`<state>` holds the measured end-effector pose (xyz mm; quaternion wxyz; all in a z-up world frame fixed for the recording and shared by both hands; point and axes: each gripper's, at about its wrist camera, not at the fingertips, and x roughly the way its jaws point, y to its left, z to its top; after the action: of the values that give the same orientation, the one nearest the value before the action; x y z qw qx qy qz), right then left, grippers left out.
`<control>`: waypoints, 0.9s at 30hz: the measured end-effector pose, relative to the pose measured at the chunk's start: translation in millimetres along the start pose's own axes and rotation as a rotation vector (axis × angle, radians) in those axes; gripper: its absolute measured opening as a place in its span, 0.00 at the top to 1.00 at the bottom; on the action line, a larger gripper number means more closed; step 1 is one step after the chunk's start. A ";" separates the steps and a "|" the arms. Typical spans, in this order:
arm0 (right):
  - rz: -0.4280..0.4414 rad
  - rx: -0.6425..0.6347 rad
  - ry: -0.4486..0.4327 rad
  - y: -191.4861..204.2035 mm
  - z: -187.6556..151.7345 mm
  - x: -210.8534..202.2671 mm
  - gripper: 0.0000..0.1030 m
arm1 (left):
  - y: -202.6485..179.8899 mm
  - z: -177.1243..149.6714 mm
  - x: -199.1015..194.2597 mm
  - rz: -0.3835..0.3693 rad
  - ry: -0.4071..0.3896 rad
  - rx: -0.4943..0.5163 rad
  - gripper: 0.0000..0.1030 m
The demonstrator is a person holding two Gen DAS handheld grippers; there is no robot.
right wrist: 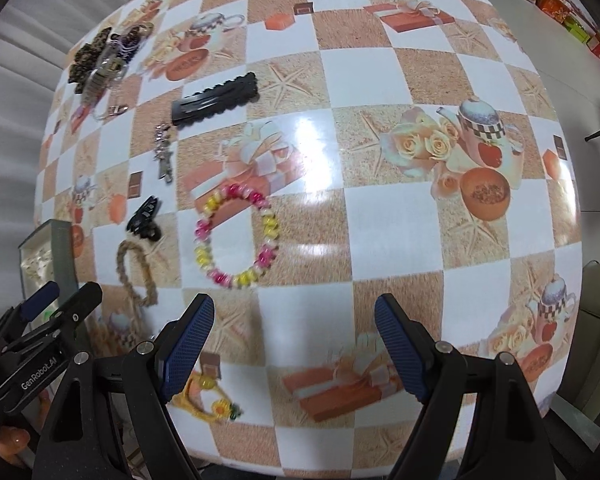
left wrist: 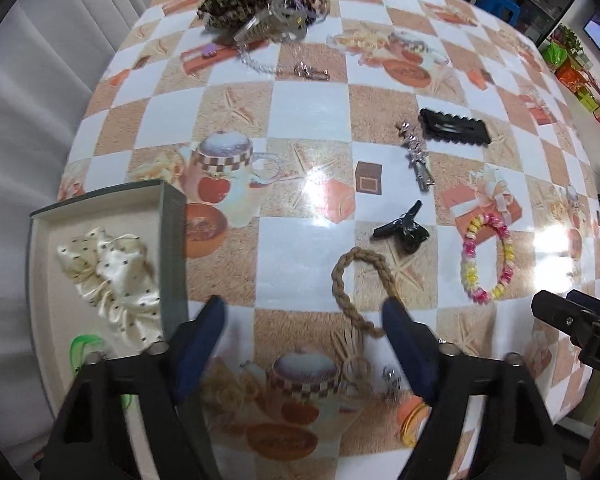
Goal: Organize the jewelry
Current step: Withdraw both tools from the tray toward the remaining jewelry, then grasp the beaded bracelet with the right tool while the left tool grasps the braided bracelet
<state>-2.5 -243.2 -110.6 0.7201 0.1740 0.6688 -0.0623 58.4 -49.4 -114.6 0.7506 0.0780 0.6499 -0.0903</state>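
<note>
Left gripper (left wrist: 302, 318): jaws wide, gripping nothing, above the braided rope loop (left wrist: 358, 284)
Right gripper (right wrist: 294, 316): wide, empty; pink-yellow bracelet (right wrist: 236, 236) at its 11 o'clock
Box (left wrist: 172, 248): 9 o'clock in the left view, holding a cream scrunchie (left wrist: 112, 280)

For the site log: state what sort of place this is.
Probably a home or small shop room: a table with a glossy checked teacup-print tablecloth, pale pleated curtains, and stacked bright gift boxes along the wall.
</note>
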 end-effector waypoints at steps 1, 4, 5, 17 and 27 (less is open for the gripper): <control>-0.003 0.000 0.002 -0.1 2.4 2.9 0.18 | -0.1 1.8 5.3 0.004 0.008 -0.005 0.21; -0.017 -0.004 0.008 1.0 9.9 13.5 0.18 | -0.9 4.5 14.8 0.007 0.018 -0.008 0.31; -0.022 -0.006 0.011 1.9 12.2 17.6 0.18 | -1.2 4.9 17.6 0.003 0.026 -0.007 0.33; -0.155 -0.104 -0.005 26.8 17.4 46.9 0.25 | -13.3 0.5 35.4 0.018 0.039 0.020 0.34; -0.152 -0.142 -0.027 46.3 16.3 41.7 0.90 | -42.4 5.2 30.8 -0.060 0.039 0.063 0.89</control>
<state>31.8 -199.6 -143.2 0.7327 0.0706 0.6731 -0.0715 57.6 -92.9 -144.3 0.7320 0.0839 0.6632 -0.1317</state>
